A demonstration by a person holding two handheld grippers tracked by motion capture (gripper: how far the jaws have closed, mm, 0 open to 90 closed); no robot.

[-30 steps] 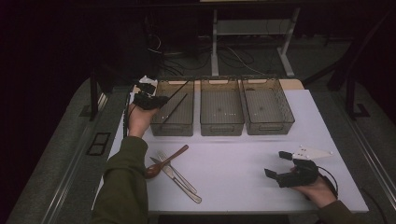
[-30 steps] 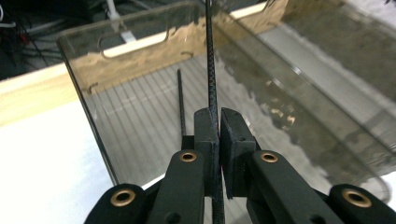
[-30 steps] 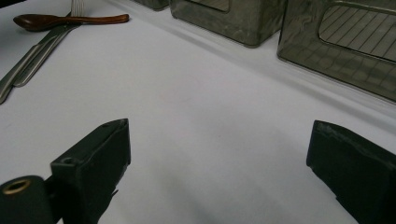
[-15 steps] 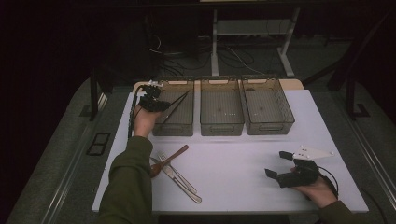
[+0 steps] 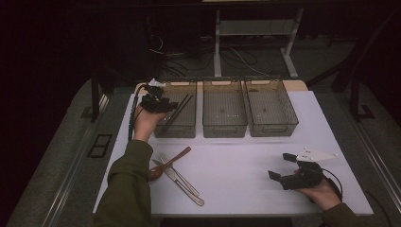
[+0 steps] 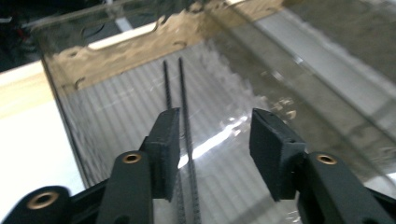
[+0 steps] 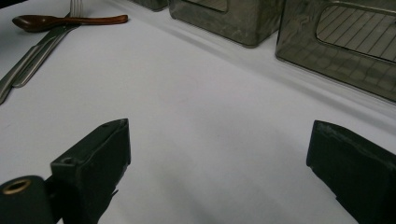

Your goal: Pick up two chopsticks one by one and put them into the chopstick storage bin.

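1. over the left bin [image 5: 176, 126], the left gripper [image 5: 171, 106] is hovering, its jaws having just been opening to a middling gap with nothing pressed between the pads.
2. two black chopsticks [image 6: 183, 93] are lying side by side on the bin's floor, below the jaws and free of them.
3. near the table's front right edge, the right gripper [image 5: 283, 166] is resting low with its jaws spread wide and holding nothing.
4. a wooden spoon [image 5: 165, 163], fork [image 5: 177, 173] and knife [image 5: 182, 186] are lying on the white table [image 5: 236, 161], overlapping one another.
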